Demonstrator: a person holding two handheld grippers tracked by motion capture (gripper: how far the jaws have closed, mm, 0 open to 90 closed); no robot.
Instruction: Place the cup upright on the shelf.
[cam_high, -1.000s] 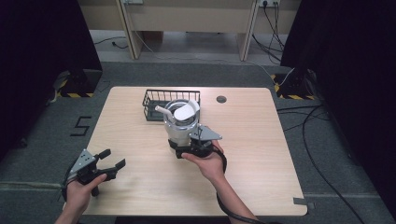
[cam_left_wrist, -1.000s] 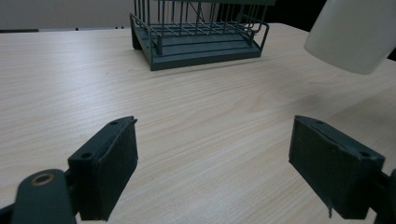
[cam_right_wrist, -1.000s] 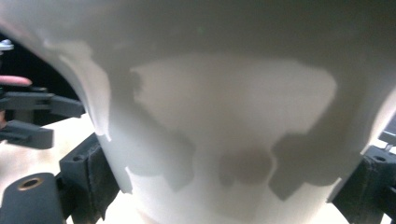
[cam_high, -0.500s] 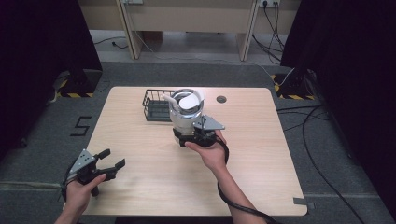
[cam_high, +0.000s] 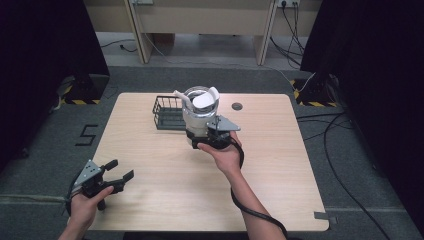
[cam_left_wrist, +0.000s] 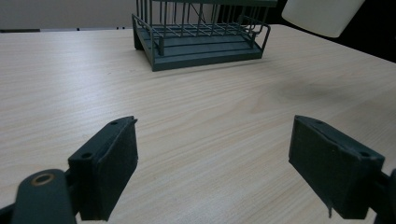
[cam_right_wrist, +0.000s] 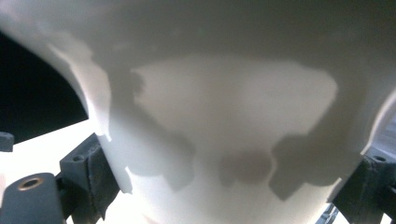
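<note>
Centrally, a smooth white kettle (cam_high: 199, 117) is gripped by the right tongs (cam_high: 206, 134) above bare worktop (cam_high: 280, 165), beside the wire basket (cam_high: 169, 112); the left tongs (cam_high: 118, 172) are held released near the front-left edge.

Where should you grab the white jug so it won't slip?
Grab the white jug low on its round body, coming from the near side, as the right gripper does now. That part is smooth and wide between the jaws, while the spout and handle stick out higher up.

A white plastic kettle-like jug with a clear lid and side spout (cam_high: 200, 112) stands upright, lifted off the table, just beside the dark wire basket (cam_high: 167, 113).
</note>
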